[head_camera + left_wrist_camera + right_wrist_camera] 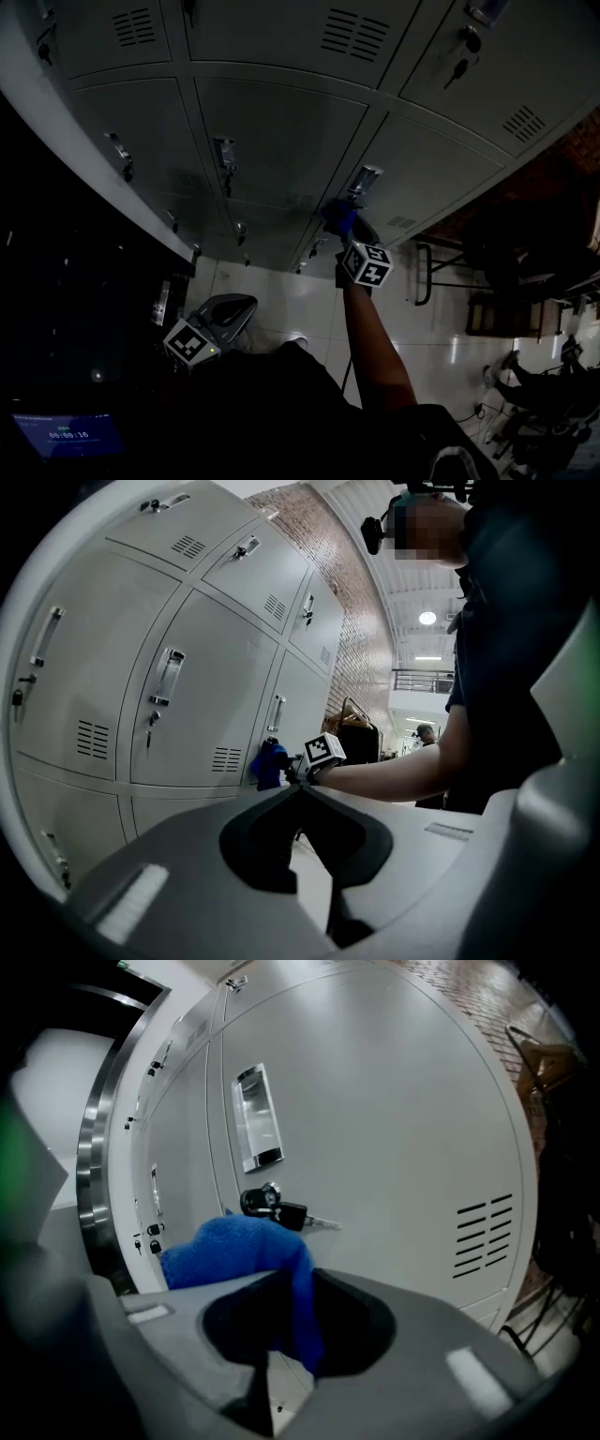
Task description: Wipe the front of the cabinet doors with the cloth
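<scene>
My right gripper (281,1281) is clamped on the blue cloth (234,1246), and a fold of the cloth hangs down between the jaws. The cloth is held at the front of a grey cabinet door (394,1119). It sits just below the key (277,1209) in the lock, which is under the recessed handle (255,1117). My left gripper (302,791) is low at my near left. Its jaws are together with nothing between them, well apart from the doors.
</scene>
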{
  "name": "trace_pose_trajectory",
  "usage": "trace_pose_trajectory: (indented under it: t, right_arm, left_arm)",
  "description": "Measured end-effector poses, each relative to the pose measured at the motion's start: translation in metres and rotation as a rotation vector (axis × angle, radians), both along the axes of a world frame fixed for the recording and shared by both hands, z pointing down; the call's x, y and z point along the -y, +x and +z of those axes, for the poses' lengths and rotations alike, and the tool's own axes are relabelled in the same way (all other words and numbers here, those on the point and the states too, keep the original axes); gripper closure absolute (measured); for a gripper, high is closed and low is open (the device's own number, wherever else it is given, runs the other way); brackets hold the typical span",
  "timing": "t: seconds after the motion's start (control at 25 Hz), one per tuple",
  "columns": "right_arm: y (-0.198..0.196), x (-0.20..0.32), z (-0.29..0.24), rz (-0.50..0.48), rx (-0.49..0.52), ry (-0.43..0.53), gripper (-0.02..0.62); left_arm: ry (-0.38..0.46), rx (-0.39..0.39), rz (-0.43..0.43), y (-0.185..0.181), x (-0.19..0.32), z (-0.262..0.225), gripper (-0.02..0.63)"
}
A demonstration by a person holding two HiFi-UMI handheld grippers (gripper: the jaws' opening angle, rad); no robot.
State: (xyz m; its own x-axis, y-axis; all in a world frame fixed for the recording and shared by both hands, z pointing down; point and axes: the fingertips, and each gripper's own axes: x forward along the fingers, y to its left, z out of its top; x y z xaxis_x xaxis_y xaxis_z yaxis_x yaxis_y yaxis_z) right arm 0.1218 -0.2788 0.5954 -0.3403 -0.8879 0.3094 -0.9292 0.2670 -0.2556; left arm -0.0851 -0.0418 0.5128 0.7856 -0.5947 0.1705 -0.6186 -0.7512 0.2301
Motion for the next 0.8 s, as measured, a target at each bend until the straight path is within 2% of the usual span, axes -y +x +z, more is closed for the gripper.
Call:
trace_pose_trajectory:
  t: [0.2,0.44,0.8]
  right_arm:
    - [0.019,0.0,0.004,0.017,-0.014,-0.002,0.526]
    - [0.061,-0.002,0.009,0.066,-0.016,-0.01,0.526]
    - [0.127,-0.006,0.013,0.139,-0.095,-0.013,0.526]
  left_arm:
    - [-0.007,0.006,0.0,0.005,0.001,0.0,0.606]
    - [-0.002,0.01,0.023,0.02,0.004,0.001,0.606]
    - [-0.01,0.008,0.056,0.044,0.007,0.004,0.606]
